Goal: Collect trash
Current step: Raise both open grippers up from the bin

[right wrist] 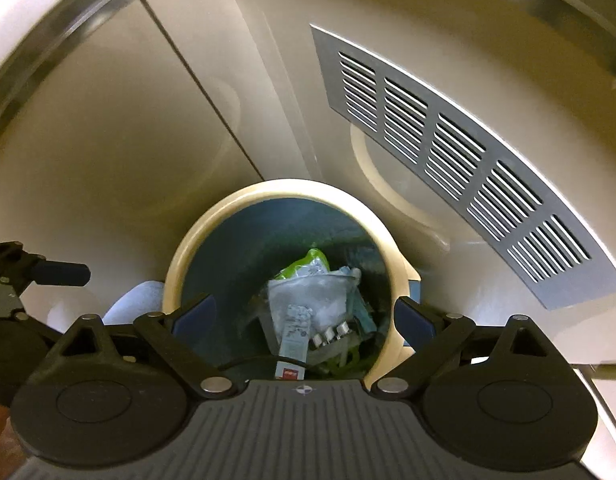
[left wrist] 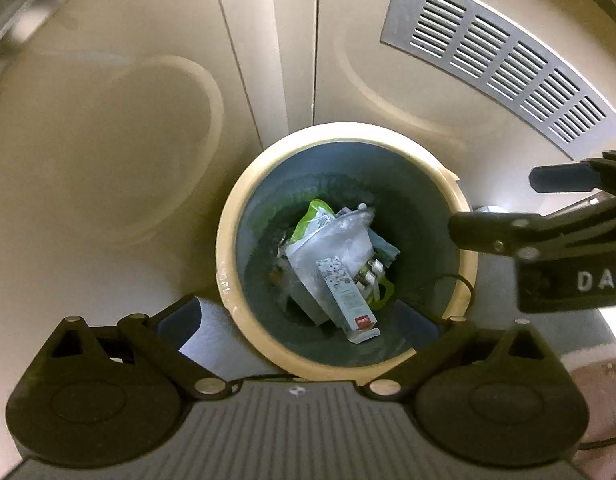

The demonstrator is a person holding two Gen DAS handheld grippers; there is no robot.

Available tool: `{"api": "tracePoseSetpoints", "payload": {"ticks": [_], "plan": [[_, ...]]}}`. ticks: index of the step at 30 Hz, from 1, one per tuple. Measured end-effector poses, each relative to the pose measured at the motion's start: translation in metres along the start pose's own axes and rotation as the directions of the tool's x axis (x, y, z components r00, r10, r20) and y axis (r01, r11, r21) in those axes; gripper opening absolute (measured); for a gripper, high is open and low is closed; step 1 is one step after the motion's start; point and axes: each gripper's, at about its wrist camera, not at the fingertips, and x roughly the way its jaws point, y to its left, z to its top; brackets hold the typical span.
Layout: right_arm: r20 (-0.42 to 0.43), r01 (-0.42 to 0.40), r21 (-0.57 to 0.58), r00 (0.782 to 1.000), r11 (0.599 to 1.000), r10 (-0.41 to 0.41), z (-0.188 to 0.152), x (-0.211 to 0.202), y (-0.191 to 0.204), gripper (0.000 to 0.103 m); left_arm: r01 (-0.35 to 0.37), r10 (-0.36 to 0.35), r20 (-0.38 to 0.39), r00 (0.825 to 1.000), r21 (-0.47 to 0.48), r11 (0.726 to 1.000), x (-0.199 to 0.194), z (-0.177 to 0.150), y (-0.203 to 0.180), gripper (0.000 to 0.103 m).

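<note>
Black left gripper (left wrist: 304, 316) and right gripper (right wrist: 304, 316) spread wide, tilted down over bin (left wrist: 228, 248)

A home kitchen, it seems: cream cabinet doors (left wrist: 148, 140), a metal vent grille (right wrist: 460, 168), and a round waste bin (left wrist: 228, 240) holding food wrappers (left wrist: 332, 256).

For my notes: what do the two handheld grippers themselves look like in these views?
Both are black plastic. The left gripper and the right gripper each have a ribbed grey centre plate with a small round target mark, two round black hubs, silver pivot pins on black linkage bars, and fingers faced with dark blue pads. Seen from the left wrist, the right gripper's body bears white letters "DAS", cut off at the edge.
</note>
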Motion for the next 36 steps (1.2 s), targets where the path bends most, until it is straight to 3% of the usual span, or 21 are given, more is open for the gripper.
{"api": "tracePoseSetpoints", "payload": {"ticks": [8, 18, 27, 36], "plan": [[0.104, 0.036, -0.078, 0.994, 0.996, -0.027, -0.026, -0.043, 0.018, 0.096, -0.016, 0.016, 0.084, 0.996, -0.004, 1.000, -0.039, -0.026, 0.000, 0.103], [0.255, 0.087, -0.128, 0.966, 0.988, -0.052, -0.058, -0.093, 0.031, 0.096, -0.072, 0.077, 0.186, 0.980, -0.033, 0.997, -0.083, -0.054, 0.003, 0.103], [0.335, 0.134, -0.215, 0.941, 0.967, -0.055, -0.075, -0.122, 0.049, 0.097, -0.104, 0.134, 0.285, 0.949, -0.117, 0.988, -0.125, -0.074, 0.017, 0.103], [0.364, 0.171, -0.258, 0.929, 0.951, -0.068, -0.082, -0.129, 0.060, 0.097, -0.167, 0.194, 0.396, 0.898, -0.102, 0.981, -0.148, -0.082, 0.008, 0.103]]}}
